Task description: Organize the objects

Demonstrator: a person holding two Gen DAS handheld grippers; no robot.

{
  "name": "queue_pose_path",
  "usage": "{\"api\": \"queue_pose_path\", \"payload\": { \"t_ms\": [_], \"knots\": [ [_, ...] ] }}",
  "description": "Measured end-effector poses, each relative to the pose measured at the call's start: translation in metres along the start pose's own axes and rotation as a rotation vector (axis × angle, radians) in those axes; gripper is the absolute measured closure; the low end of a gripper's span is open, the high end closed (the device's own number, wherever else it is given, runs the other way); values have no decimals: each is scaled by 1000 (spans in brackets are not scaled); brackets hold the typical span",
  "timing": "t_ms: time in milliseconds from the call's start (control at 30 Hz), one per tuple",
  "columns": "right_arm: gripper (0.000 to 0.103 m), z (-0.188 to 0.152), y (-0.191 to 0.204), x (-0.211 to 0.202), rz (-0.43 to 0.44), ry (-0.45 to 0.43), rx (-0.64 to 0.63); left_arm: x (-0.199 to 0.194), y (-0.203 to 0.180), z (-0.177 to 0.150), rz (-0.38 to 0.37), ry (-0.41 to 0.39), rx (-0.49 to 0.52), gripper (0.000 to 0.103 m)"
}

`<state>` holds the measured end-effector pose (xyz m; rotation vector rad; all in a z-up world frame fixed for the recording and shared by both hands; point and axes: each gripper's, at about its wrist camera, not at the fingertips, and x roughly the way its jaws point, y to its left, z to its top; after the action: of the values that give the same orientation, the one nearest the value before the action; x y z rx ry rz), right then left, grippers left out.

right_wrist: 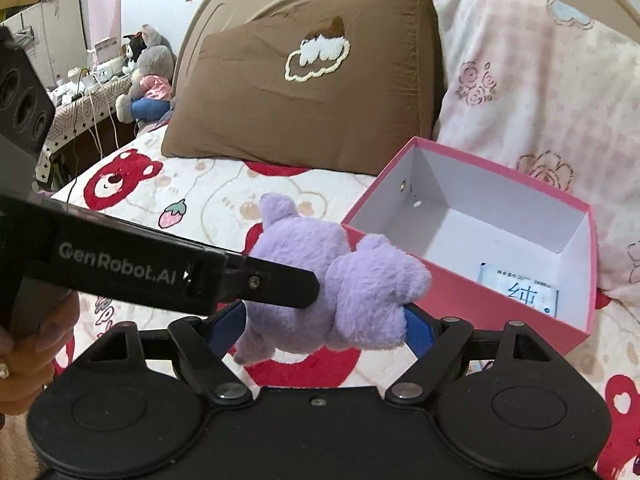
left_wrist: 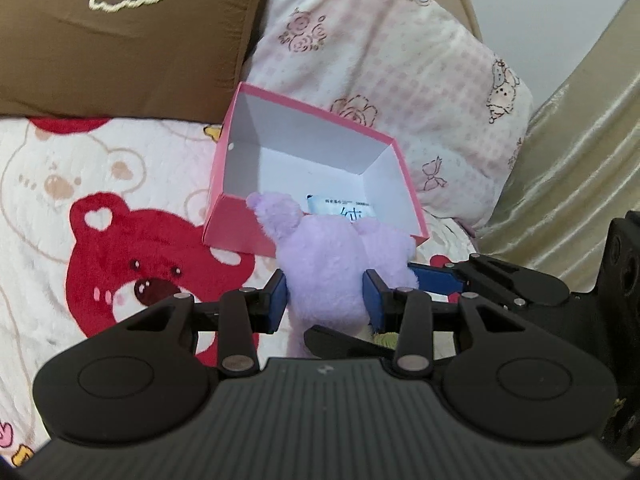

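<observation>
On the left lies the white bed cover printed with red bears [left_wrist: 100,240], and behind it leans the brown pillow with a stitched cloud [left_wrist: 120,40]. The left gripper [left_wrist: 325,300] has its blue pads [left_wrist: 278,300] pressed into both sides of the soft purple plush toy [left_wrist: 328,264], so it is closed on the toy and carries it above the cover.

The toy hangs just in front of the near wall of the pink cardboard box with white inside [left_wrist: 408,184], probably because the box is where it belongs. The box is open at the top and holds one small white packet with blue print [left_wrist: 344,210] on its floor, so there is room.

In the right wrist view, the right gripper [right_wrist: 320,326] has its blue pads on either side of the same toy [right_wrist: 340,292]; the jaws stand fairly wide, and I cannot tell whether they truly squeeze it. It seems a support for the transfer. At the far right rests the pale pink pillow with rose drawings [left_wrist: 400,60], which the box leans against.
</observation>
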<state>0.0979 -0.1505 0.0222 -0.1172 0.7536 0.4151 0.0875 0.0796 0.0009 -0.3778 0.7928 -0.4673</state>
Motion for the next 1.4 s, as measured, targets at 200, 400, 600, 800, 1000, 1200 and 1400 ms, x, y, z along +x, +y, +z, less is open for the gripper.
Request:
{"api": "queue_pose_path", "payload": {
  "t_ms": [200, 400, 600, 800, 1000, 1200, 1400],
  "knots": [
    [17, 14, -4, -8, -20, 4, 4, -6, -20, 21, 20, 2, 39, 64],
    [17, 35, -17, -22, -1, -14, 30, -4, -29, 54, 19, 17, 44, 64],
    [27, 52, -40, -19, 1, -50, 52, 11, -51, 80, 69, -4, 121, 64],
    [31, 71, -72, -8, 13, -43, 97, 33, -57, 102, 91, -6, 128, 64],
    [35, 90, -88, 18, -10, -4, 47, 71, -47, 121, 117, 28, 131, 62],
    [38, 97, -121, 58, 28, 72, 127, 119, -30, 130, 142, 81, 65, 61],
    [43, 94, -147, 101, 43, 162, 169, 169, -15, 133, 181, 152, 23, 62]
  ]
}}
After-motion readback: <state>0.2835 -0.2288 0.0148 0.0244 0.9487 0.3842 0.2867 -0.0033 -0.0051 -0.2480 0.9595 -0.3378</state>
